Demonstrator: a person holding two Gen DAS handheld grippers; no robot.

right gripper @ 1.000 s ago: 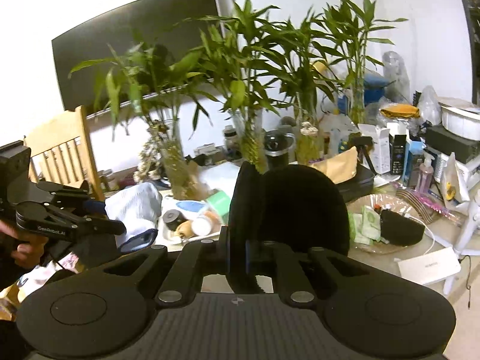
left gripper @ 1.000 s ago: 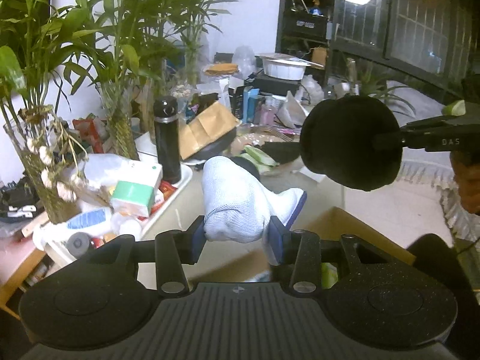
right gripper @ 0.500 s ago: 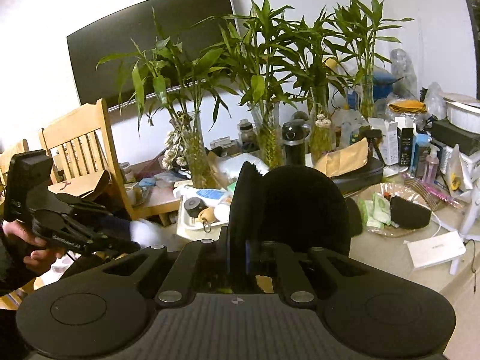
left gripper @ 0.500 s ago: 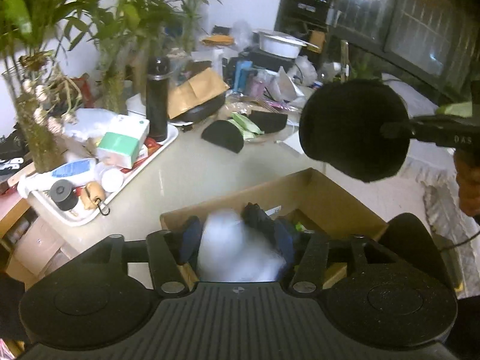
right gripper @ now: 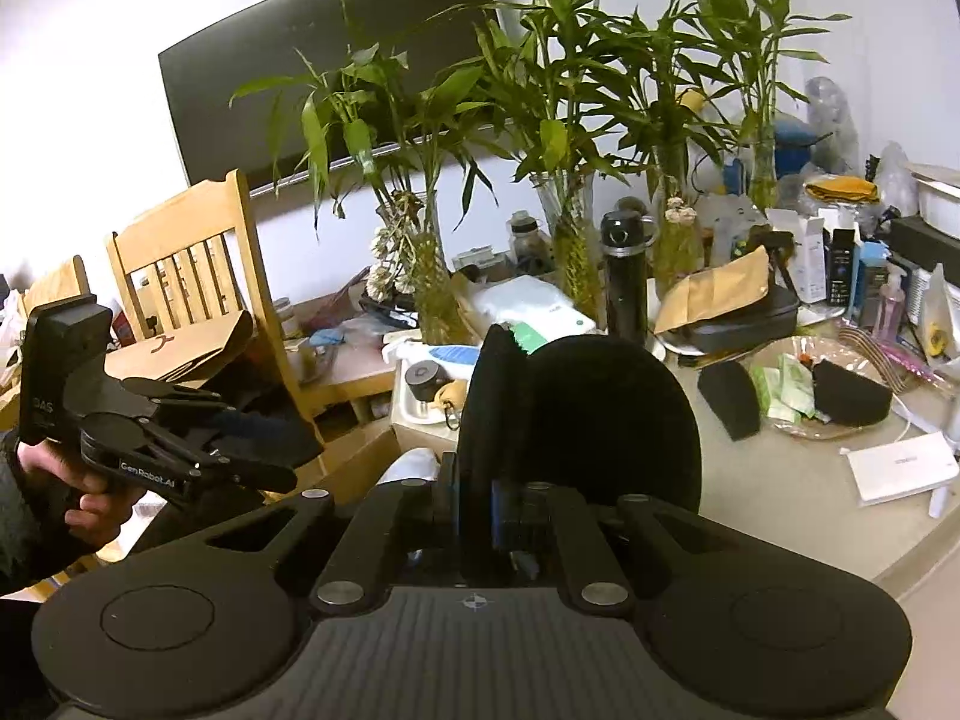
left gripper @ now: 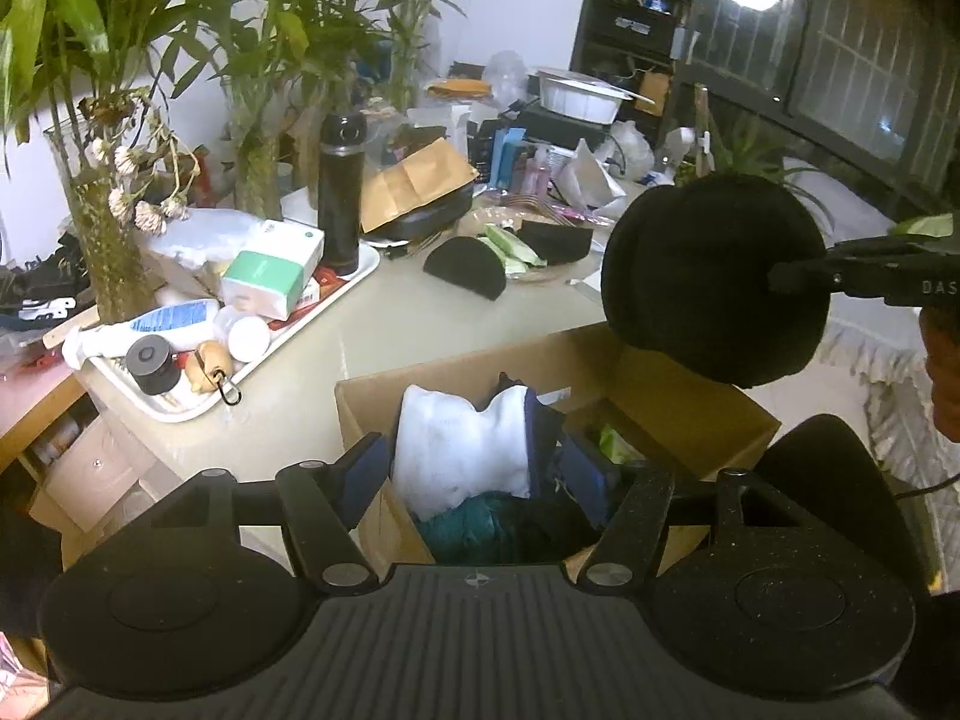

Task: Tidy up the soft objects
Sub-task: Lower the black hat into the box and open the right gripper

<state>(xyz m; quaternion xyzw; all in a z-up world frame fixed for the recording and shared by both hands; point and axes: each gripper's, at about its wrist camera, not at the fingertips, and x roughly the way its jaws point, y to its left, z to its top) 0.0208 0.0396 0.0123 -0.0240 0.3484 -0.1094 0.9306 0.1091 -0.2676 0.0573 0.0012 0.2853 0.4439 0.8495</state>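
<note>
Your left gripper [left gripper: 474, 468] has just spread, apparently dropping the white sock [left gripper: 462, 450] into the box [left gripper: 690, 414]; your right gripper [right gripper: 477, 504] pinches the black pad [right gripper: 606, 420] above its far edge.

The left gripper [left gripper: 474, 468], jaws just opening, hangs over the cardboard box [left gripper: 690, 402]; the white sock [left gripper: 462, 450] lies inside between them, black pad [left gripper: 708, 282] at two o'clock.

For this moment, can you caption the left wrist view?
Left gripper open over a white cloth in the cardboard box; right gripper holds a black pad.
</note>
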